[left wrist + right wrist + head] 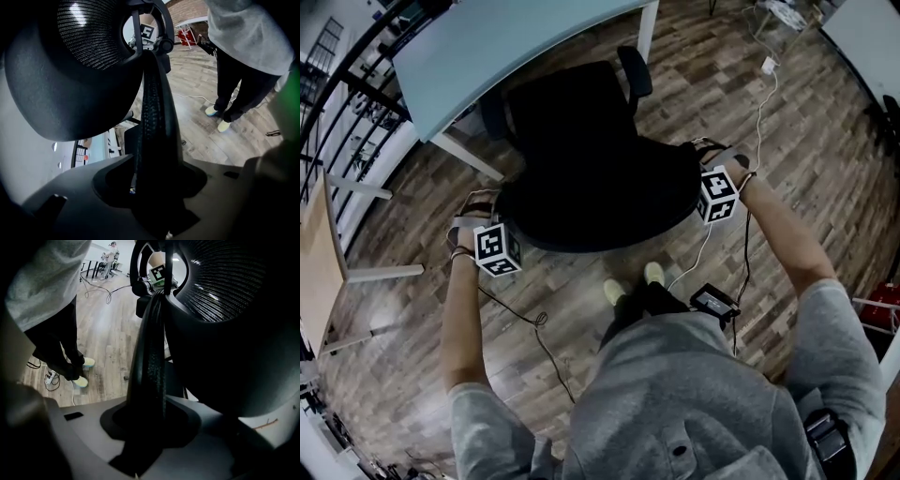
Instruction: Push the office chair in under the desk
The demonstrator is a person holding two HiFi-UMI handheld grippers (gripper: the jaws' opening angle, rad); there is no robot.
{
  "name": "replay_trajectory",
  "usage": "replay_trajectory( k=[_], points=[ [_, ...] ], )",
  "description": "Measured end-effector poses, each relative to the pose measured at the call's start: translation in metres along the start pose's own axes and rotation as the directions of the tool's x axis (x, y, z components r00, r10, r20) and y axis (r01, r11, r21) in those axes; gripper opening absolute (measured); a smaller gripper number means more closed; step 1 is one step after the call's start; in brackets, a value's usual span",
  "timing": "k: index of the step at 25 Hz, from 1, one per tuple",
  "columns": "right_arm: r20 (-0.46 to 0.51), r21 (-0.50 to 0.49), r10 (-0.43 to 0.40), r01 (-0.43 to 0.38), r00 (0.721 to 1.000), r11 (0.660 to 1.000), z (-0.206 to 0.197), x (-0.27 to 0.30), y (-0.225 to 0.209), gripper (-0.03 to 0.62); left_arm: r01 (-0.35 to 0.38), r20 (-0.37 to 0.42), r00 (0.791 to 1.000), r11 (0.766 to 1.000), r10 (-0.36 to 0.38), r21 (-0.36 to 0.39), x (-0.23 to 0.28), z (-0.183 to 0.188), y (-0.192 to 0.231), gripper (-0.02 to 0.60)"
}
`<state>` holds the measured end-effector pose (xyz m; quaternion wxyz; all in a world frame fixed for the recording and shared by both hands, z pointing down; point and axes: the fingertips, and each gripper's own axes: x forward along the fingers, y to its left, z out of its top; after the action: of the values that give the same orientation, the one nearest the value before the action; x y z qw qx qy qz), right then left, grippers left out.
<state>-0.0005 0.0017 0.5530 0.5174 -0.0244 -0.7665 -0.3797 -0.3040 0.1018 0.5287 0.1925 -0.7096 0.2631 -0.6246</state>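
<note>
Head view only: one black chair (581,178) stands on the wood floor (787,122). Its far side is at the near edge of the one pale blue bench (487,42), and its back is toward the person. Two armrests are counted, left (492,117) and right (635,75).

There are two hand-held grippers. The left hand-held gripper (490,204) is at the back's left edge and the right hand-held gripper (698,157) at its right edge.

Gripper views only: each looks along the back's rim (154,117), which runs between its jaws. Both are clamped on the chair. The mesh back (89,33) fills one side of each view, and the opposite marker cube (147,32) shows through the frame opening.

Two pale shoes (83,372) show in all three views. One white cable (759,112) shows on the floor in the head view.
</note>
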Motion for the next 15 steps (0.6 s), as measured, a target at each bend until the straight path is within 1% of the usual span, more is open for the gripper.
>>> replay_trajectory(
  k=[4,7,10,15],
  points=[
    [-0.023,0.001,-0.011,0.011,1.0,1.0,0.0,0.007,-0.011,0.12,0.008,-0.027,1.0,1.0,-0.008,0.0,0.008,-0.013,0.009,0.213],
    [-0.048,0.015,-0.017,0.017,0.999,1.0,-0.01,0.012,-0.019,0.121,0.009,-0.019,1.0,1.0,-0.009,0.002,0.015,-0.011,0.017,0.215],
    [-0.067,0.007,-0.023,0.024,0.997,1.0,-0.021,0.017,-0.027,0.12,0.021,-0.019,1.0,1.0,-0.021,0.002,0.024,-0.009,0.021,0.212],
    [-0.052,0.003,-0.031,0.031,0.998,1.0,-0.031,0.026,-0.045,0.12,0.021,-0.042,0.999,1.0,-0.021,0.003,0.04,-0.014,0.042,0.212]
  ],
)
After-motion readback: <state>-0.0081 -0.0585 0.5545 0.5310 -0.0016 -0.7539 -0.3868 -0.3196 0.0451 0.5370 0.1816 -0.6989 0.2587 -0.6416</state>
